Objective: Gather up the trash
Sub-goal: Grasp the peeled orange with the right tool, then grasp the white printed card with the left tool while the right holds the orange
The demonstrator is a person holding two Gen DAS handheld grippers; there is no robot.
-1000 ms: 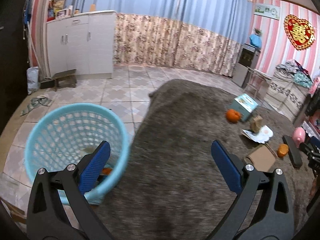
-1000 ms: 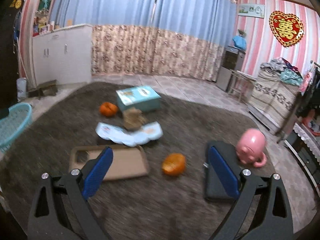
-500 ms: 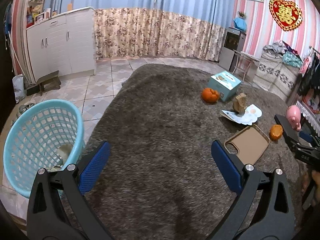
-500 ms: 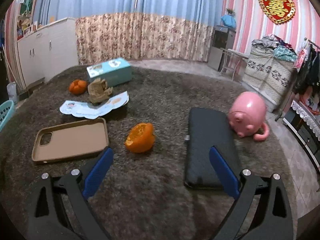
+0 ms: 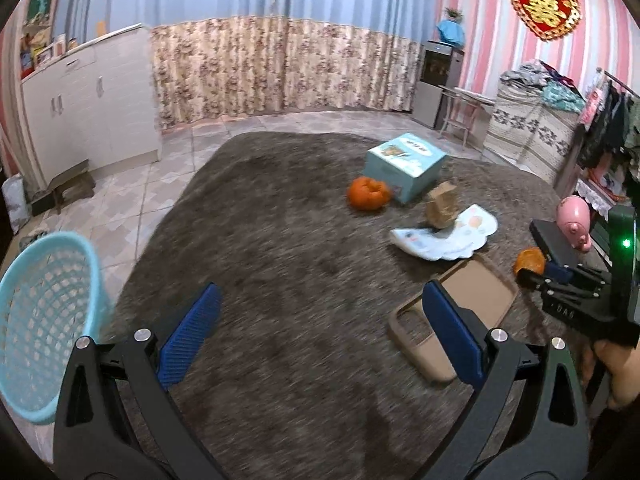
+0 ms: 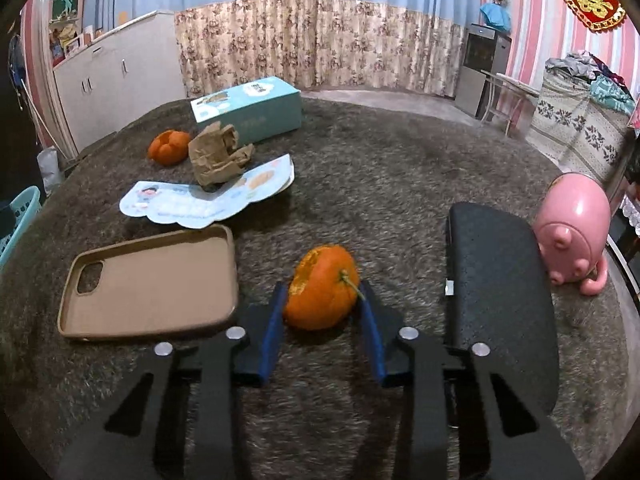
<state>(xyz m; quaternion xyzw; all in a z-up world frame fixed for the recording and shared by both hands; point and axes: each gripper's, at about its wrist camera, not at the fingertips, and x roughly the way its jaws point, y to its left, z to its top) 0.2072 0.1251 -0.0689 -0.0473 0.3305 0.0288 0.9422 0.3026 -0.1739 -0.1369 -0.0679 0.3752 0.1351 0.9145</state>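
My right gripper (image 6: 322, 300) has closed its blue pads on an orange peel (image 6: 322, 286) that lies on the grey rug; it also shows in the left wrist view (image 5: 529, 261). My left gripper (image 5: 316, 320) is open and empty above the rug. A second orange peel (image 6: 169, 146) (image 5: 367, 194), a crumpled brown paper bag (image 6: 218, 152) (image 5: 441, 205) and a light blue paper sheet (image 6: 208, 196) (image 5: 444, 236) lie farther back. The light blue mesh basket (image 5: 44, 320) stands at the rug's left edge.
A tan phone case (image 6: 152, 280) lies left of the held peel, a black flat case (image 6: 500, 280) right of it, a pink piggy bank (image 6: 572, 232) beyond. A teal box (image 6: 248, 110) sits at the back. White cabinets (image 5: 88, 96) stand on the tiled floor.
My right gripper moved forward and closed around the orange peel. My left gripper swung right, away from the basket, toward the items on the rug.
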